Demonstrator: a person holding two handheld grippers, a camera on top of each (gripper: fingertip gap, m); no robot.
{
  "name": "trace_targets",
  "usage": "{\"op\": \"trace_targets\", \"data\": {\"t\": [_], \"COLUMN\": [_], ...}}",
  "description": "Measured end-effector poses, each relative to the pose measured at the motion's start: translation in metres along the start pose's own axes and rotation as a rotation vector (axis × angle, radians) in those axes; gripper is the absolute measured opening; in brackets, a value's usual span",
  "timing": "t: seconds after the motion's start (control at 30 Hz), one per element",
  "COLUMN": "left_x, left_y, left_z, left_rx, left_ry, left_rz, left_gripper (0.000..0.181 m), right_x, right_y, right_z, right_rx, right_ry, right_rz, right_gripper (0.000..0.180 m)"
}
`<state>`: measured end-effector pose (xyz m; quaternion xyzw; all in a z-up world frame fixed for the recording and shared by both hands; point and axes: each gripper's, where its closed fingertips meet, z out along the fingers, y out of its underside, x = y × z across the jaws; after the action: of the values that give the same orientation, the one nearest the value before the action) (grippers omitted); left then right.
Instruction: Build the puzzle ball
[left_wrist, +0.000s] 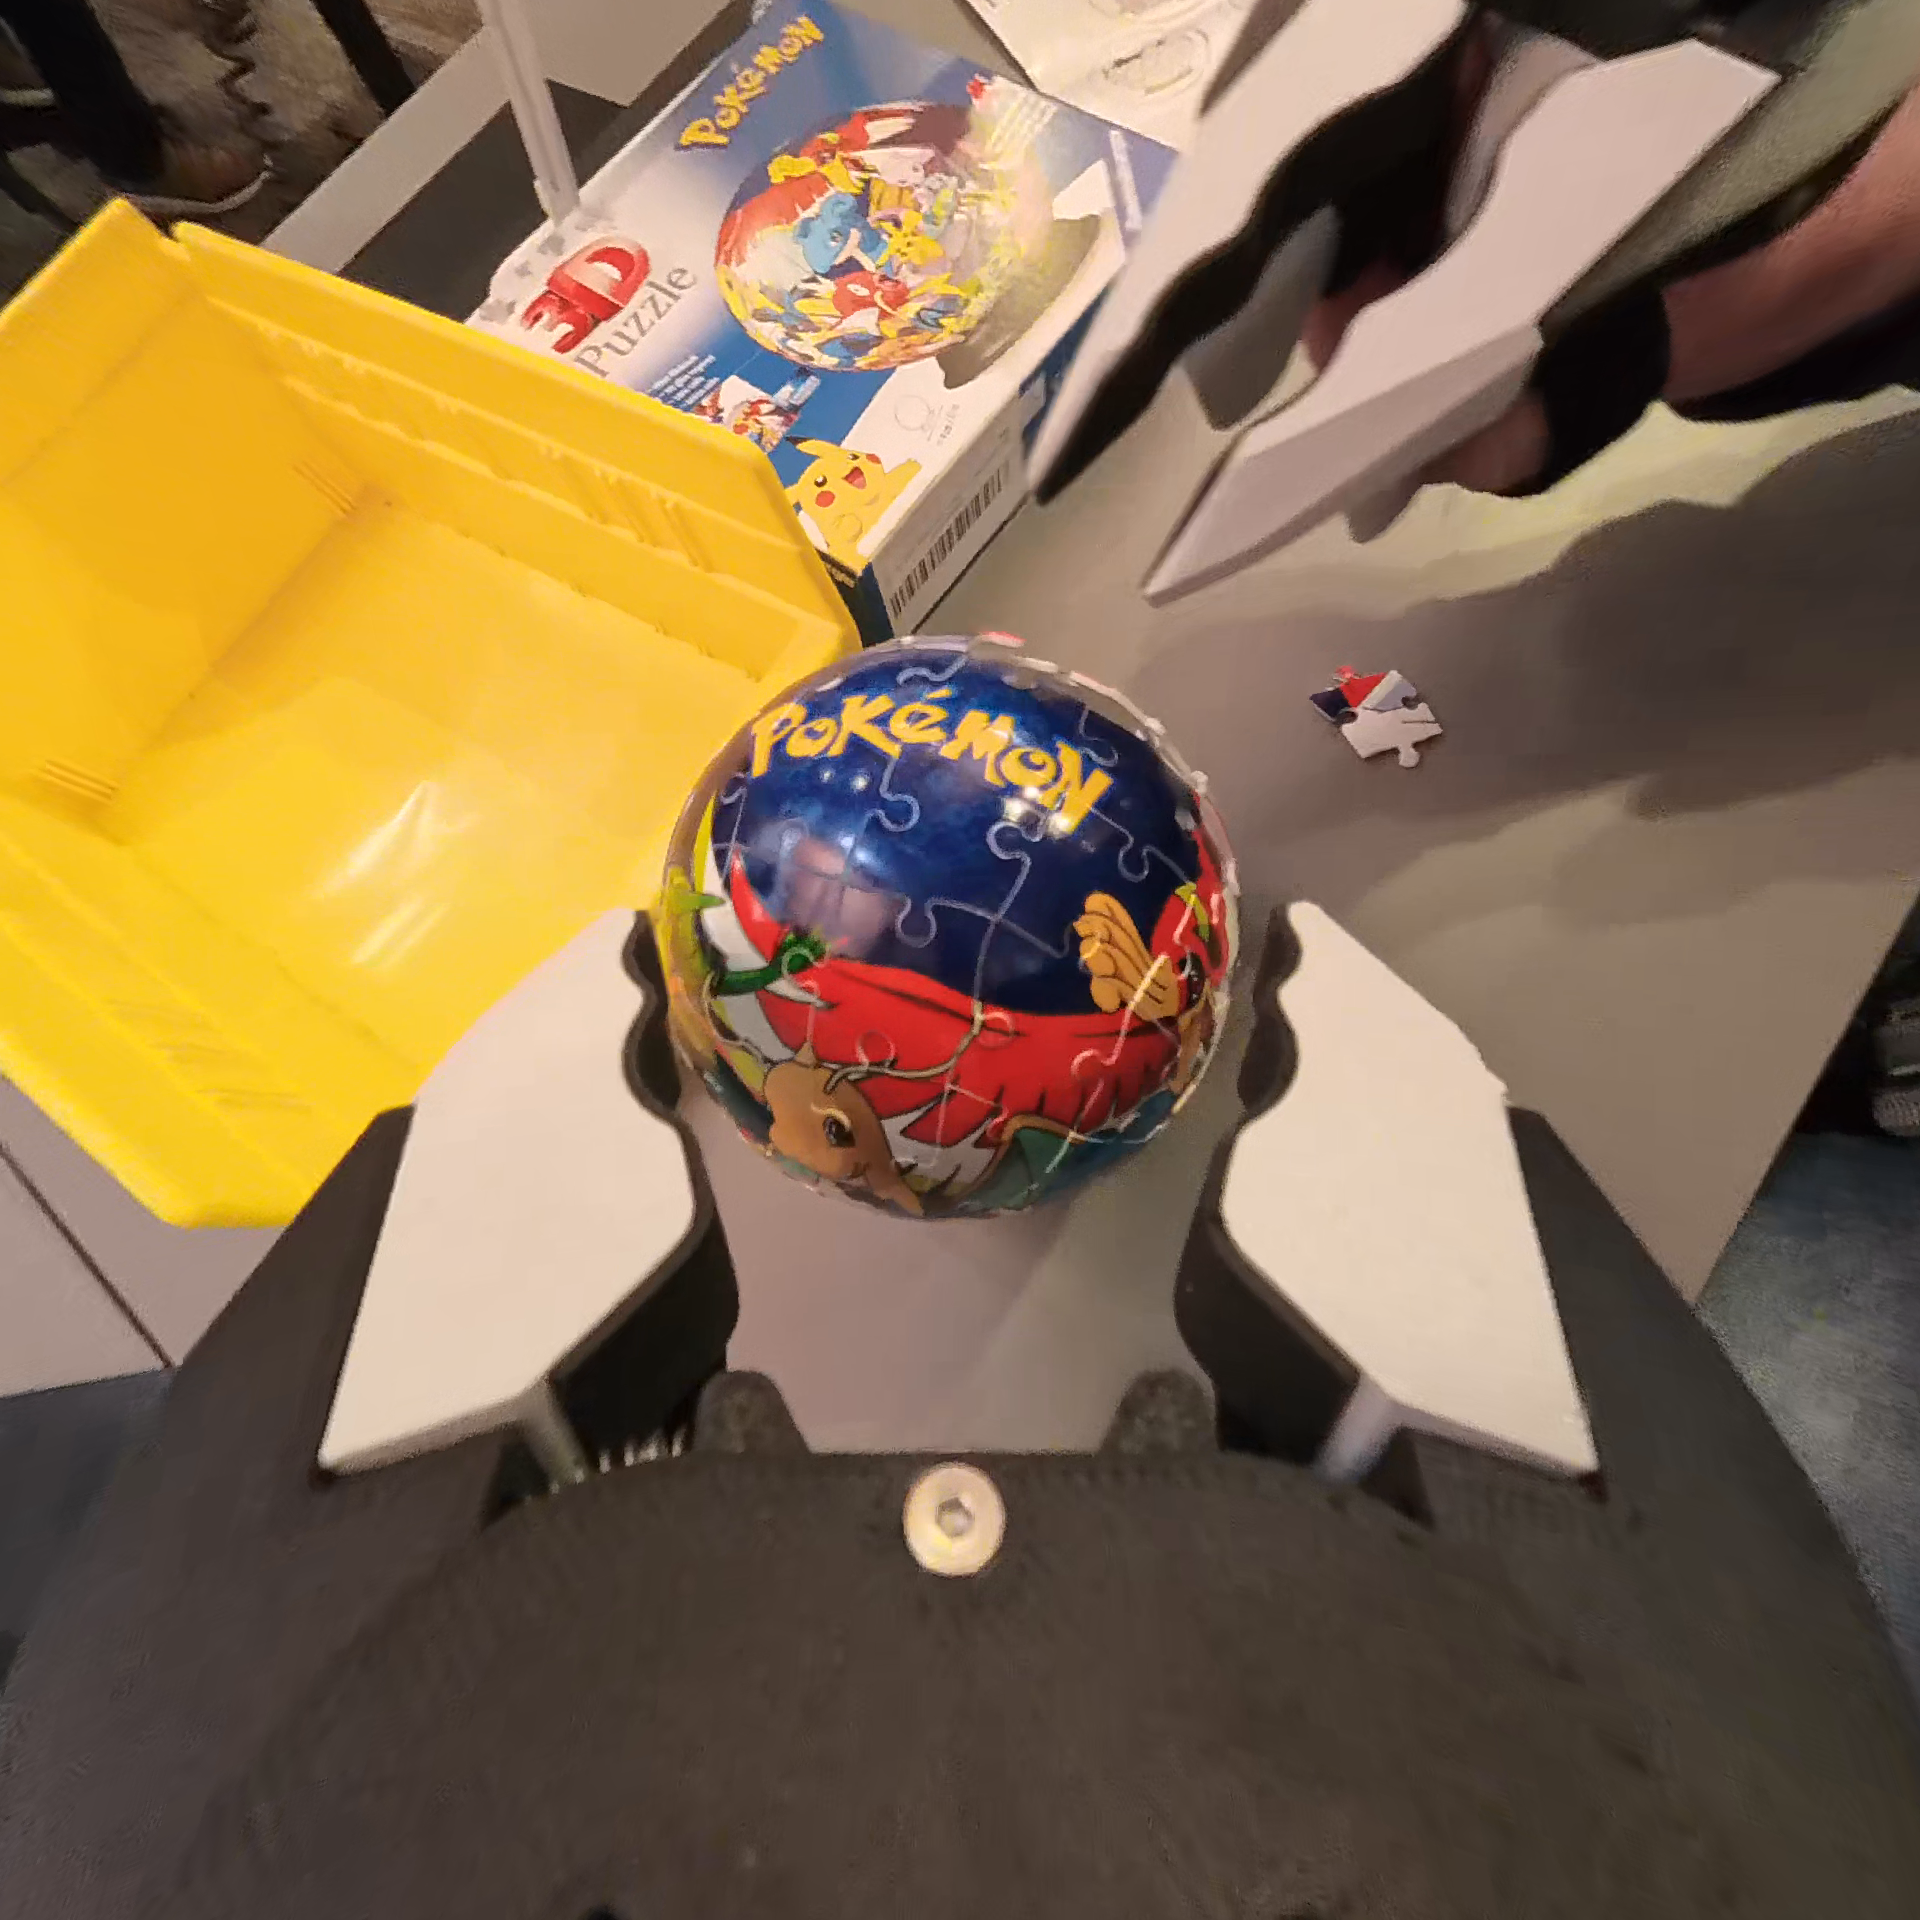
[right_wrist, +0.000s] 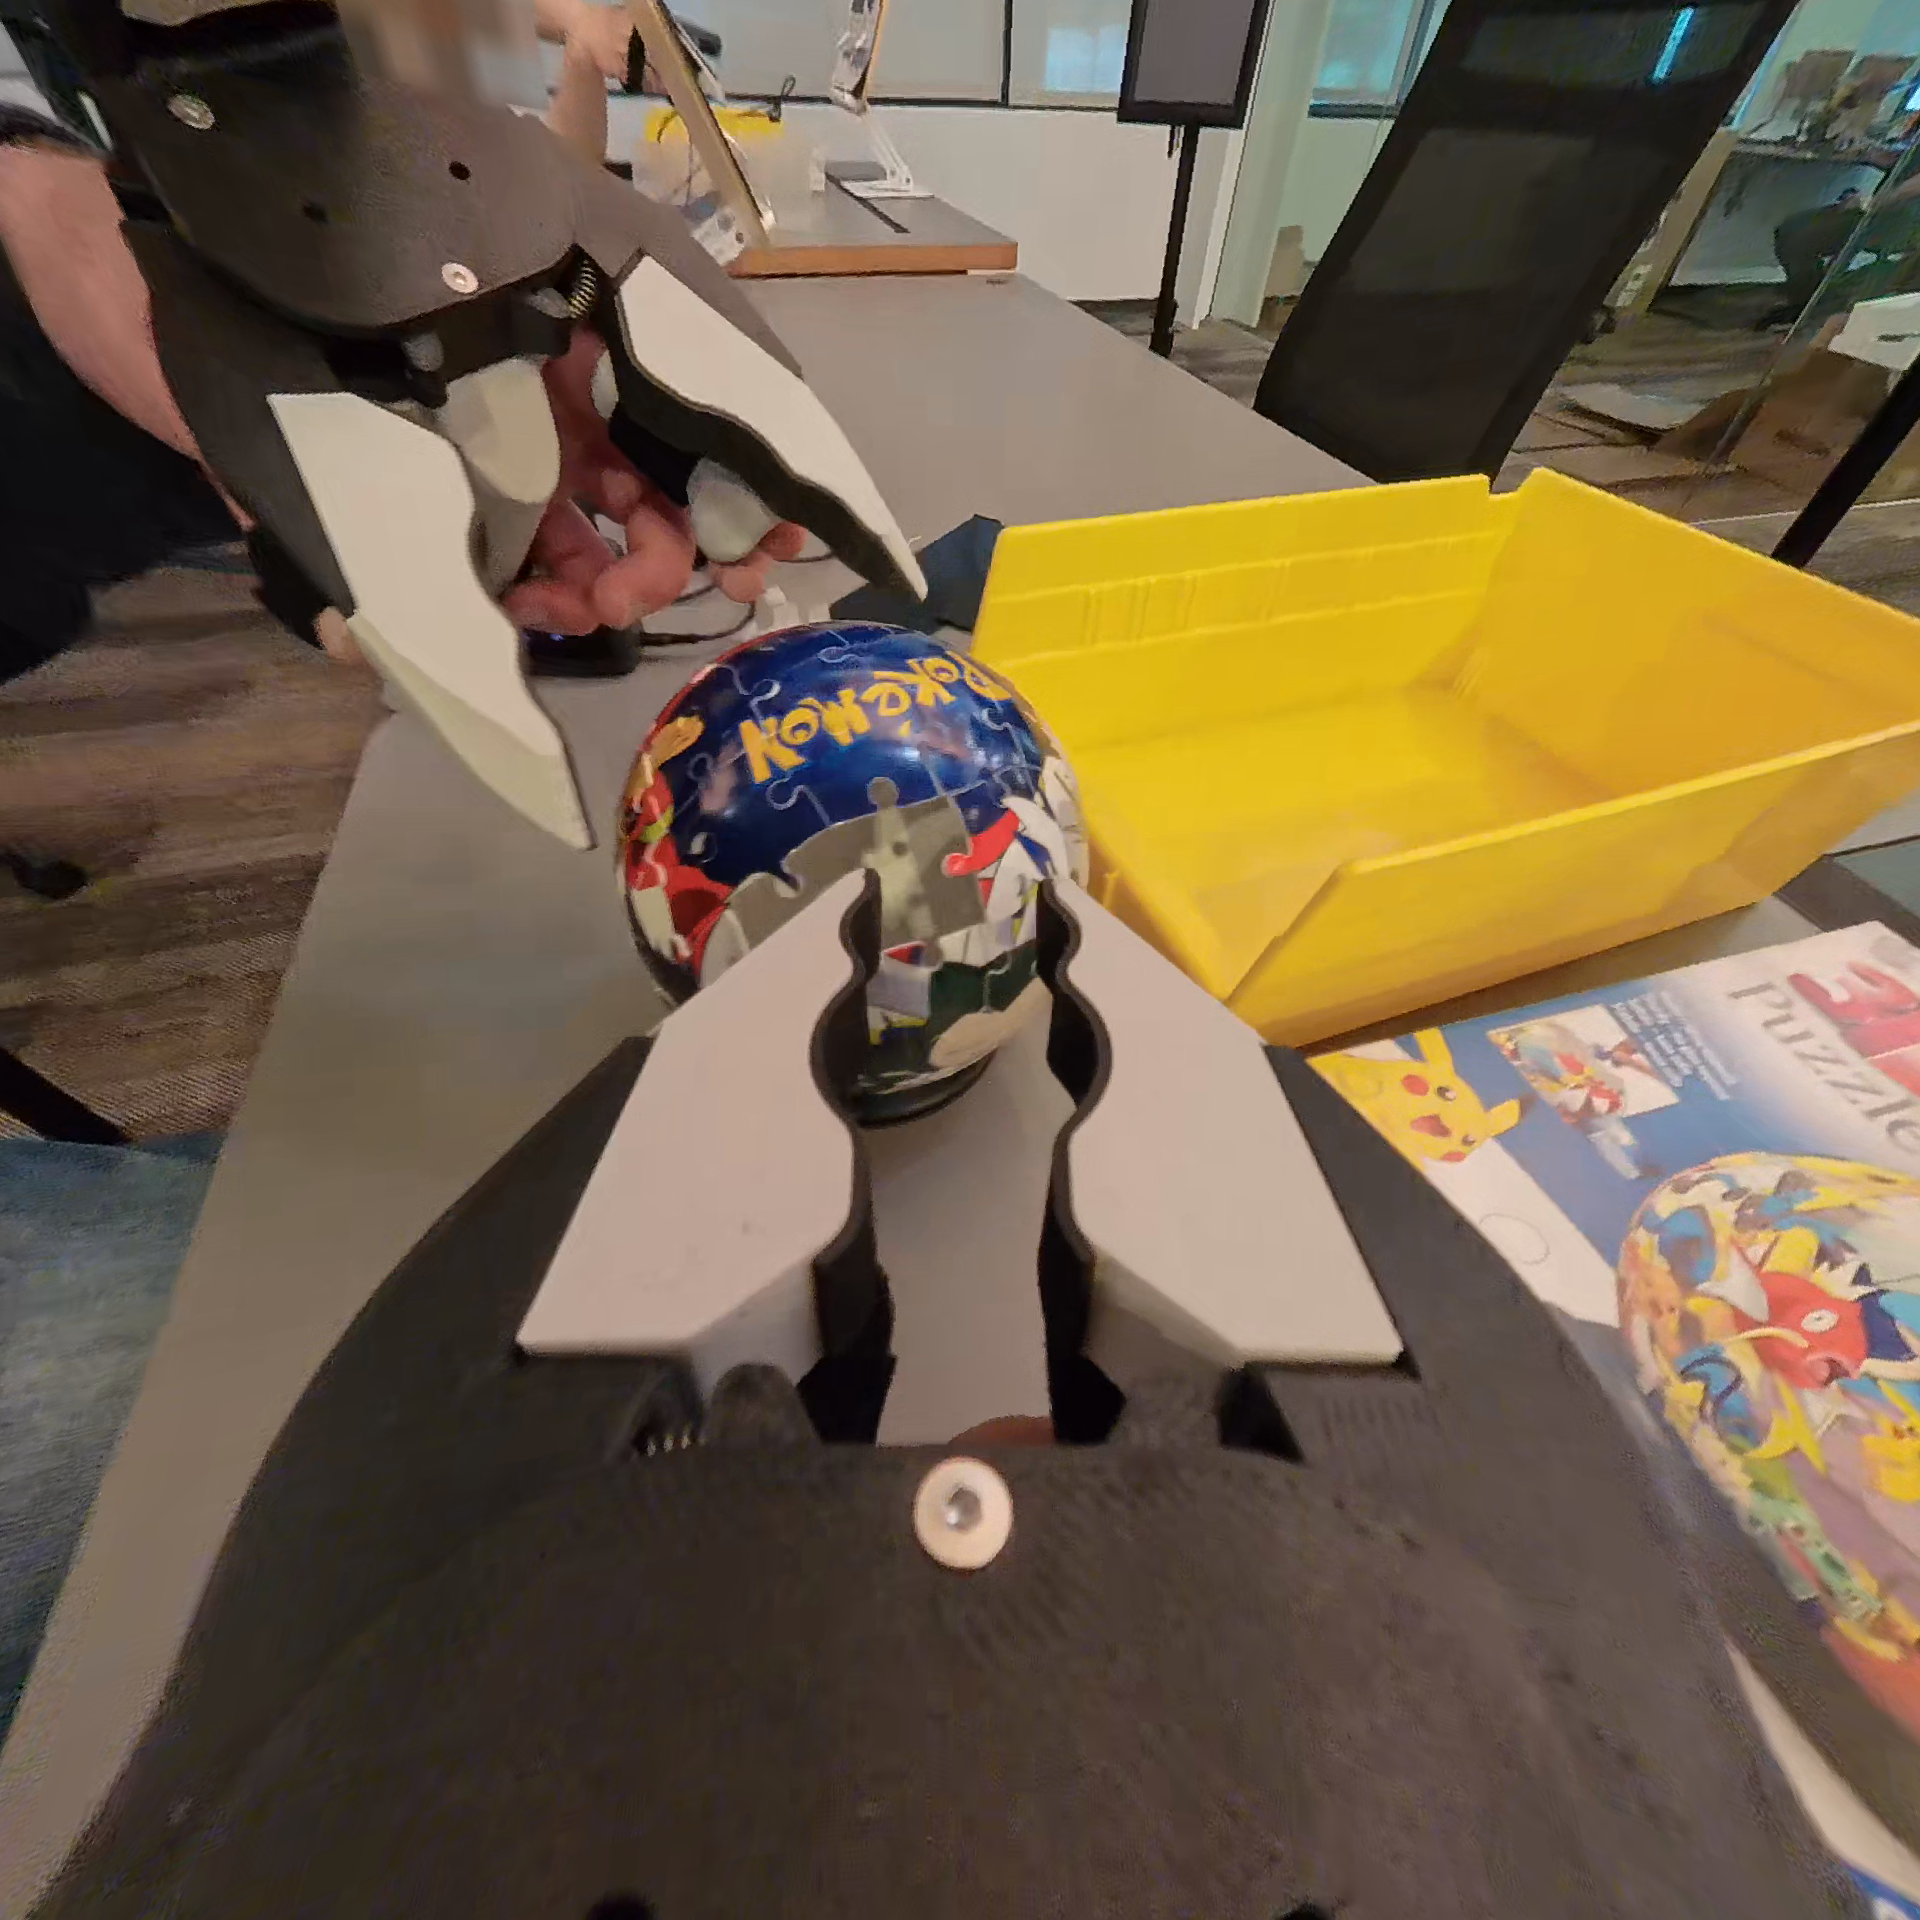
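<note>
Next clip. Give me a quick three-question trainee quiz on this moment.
1. True or false: the puzzle ball is complete.
2. Where do the loose pieces lie? A) in the yellow bin B) on the grey table C) on the puzzle box
3. Which gripper is holding something?

Key
1. False: a gap shows on the ball's side in the right wrist view.
2. B.
3. Neither: the left gripper and the right gripper both have their jaws open and empty.
</note>
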<state>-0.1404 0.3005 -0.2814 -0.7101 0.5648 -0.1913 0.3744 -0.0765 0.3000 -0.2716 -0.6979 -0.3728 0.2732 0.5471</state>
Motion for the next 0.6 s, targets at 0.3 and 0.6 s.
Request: {"op": "trace_targets", "data": {"t": [0.3,0.6], "left_x": [0.001,-0.001], "left_y": [-0.001,-0.002], "left_z": [0.012,0.013], "left_rx": [-0.024,-0.027], "left_ry": [0.049,0.039], "left_rz": [0.032,0.038], "left_gripper": [0.105,0.102], "right_x": [-0.001,0.005], "right_y": [0.008,0.008], "right_z": [0.021,0.018], "right_rx": [-0.062,-0.039], "right_ry": [-0.066,-0.038], "right_rz": [-0.011,-0.003], "right_gripper": [0.012,0.018]}}
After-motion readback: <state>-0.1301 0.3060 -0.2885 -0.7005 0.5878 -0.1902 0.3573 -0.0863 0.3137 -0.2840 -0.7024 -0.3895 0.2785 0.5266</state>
